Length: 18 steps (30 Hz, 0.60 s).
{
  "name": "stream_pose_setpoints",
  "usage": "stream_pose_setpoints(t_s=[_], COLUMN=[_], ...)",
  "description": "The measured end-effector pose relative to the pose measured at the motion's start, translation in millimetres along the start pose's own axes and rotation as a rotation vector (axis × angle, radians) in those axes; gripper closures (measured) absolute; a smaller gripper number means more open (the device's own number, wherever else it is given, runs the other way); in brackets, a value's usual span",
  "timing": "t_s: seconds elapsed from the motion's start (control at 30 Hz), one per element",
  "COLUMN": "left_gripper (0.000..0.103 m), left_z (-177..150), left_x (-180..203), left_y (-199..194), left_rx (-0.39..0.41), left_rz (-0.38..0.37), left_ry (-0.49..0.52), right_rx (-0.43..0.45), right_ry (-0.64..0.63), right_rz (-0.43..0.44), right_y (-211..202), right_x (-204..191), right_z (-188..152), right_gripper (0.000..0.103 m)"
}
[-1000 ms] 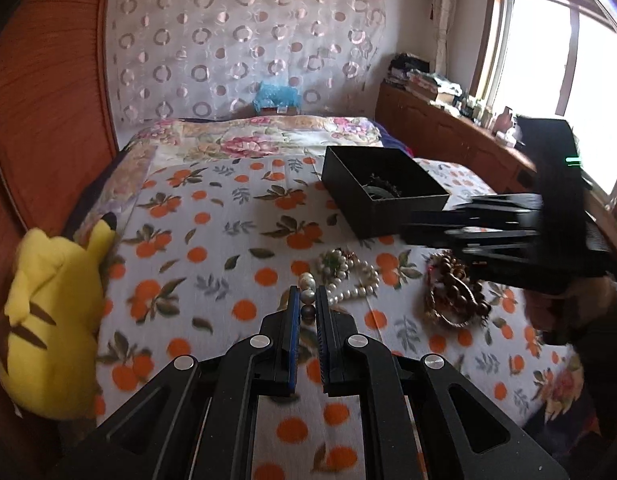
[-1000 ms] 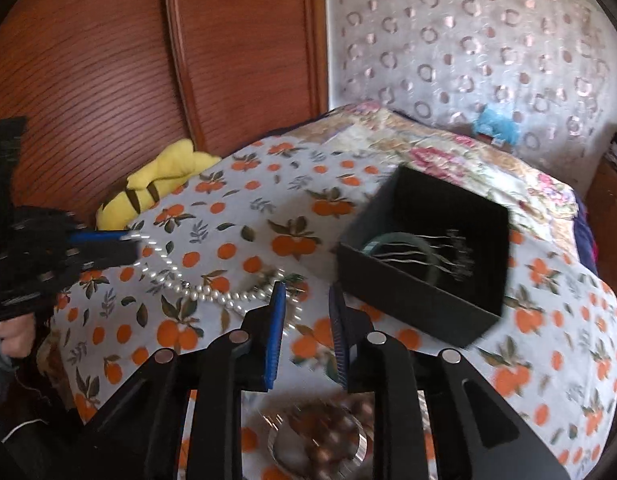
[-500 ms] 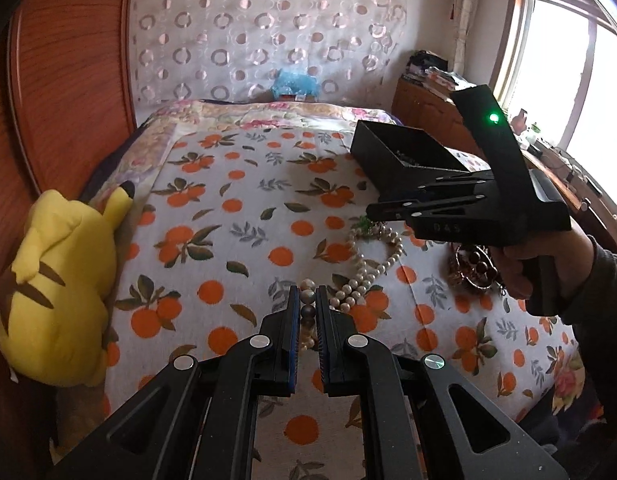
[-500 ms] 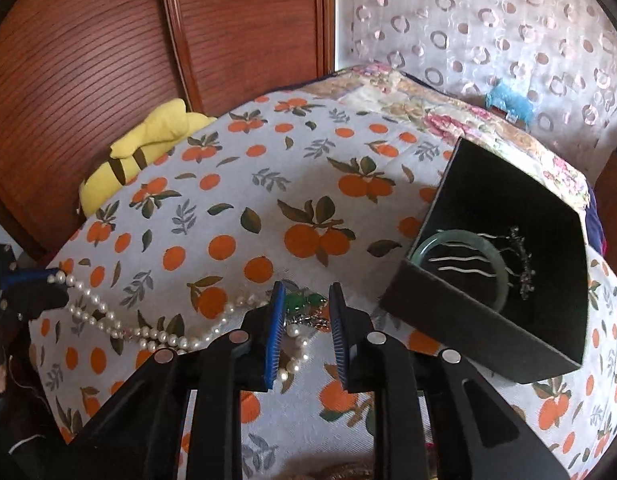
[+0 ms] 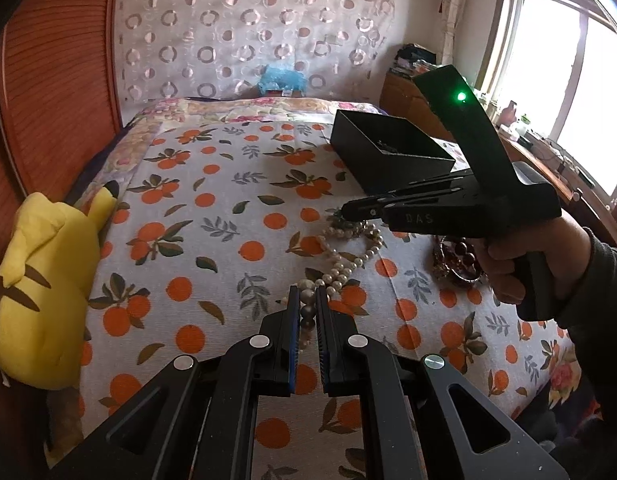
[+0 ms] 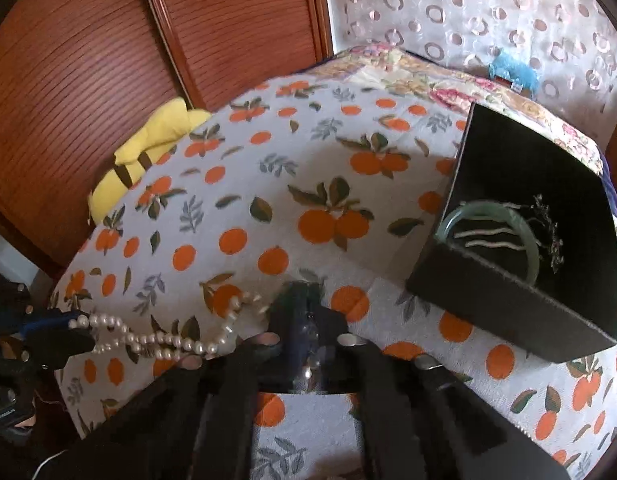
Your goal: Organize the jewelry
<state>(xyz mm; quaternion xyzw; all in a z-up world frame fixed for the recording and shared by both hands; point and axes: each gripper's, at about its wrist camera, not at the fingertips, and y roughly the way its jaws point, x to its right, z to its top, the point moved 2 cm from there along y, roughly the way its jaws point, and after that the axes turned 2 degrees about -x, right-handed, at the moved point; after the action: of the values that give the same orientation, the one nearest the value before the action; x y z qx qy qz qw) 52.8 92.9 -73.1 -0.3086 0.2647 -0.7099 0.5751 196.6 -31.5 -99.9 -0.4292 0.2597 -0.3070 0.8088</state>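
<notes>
A pearl necklace [image 5: 348, 256] lies stretched across the orange-print bedspread. My left gripper [image 5: 306, 292] is shut on its near end, with beads pinched between the blue pads; the same gripper [image 6: 68, 324] shows at the left edge of the right wrist view. My right gripper [image 5: 342, 211] points down at the far, bunched end with a green pendant. Its jaws [image 6: 304, 292] are closing and stand together, blurred, with pearls [image 6: 168, 340] caught between them. The open black box [image 6: 508, 308] holds a green bangle [image 6: 460, 212], hairpins and a dark chain.
A brown bead bracelet [image 5: 460, 256] lies under the right hand. The black box [image 5: 392, 156] stands beyond the necklace. A yellow plush toy [image 5: 44, 280] rests against the wooden headboard [image 6: 88, 60]. A dresser and window are at the right.
The right gripper swung from above the bead bracelet to the necklace's far end, sank and closed its jaws there. The left gripper kept its hold on the near end.
</notes>
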Motion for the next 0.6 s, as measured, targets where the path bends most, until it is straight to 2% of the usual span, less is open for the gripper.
stream_pose_setpoints(t_s=[0.23,0.6], left_gripper=[0.096,0.096], left_z=[-0.8,6.4], left_x=[-0.6,3.4], left_y=[2.8,1.6], left_rx=[-0.004,0.015], left_rz=[0.000,-0.006], left_ry=[0.002,0.008], right_rx=[0.028,0.153], right_ry=[-0.015,-0.072], right_rz=[-0.011,-0.058], right_y=[-7.3,-68.1], right_x=[1.5,0.6], right_z=[-1.7,8.3], right_gripper=[0.102,0.102])
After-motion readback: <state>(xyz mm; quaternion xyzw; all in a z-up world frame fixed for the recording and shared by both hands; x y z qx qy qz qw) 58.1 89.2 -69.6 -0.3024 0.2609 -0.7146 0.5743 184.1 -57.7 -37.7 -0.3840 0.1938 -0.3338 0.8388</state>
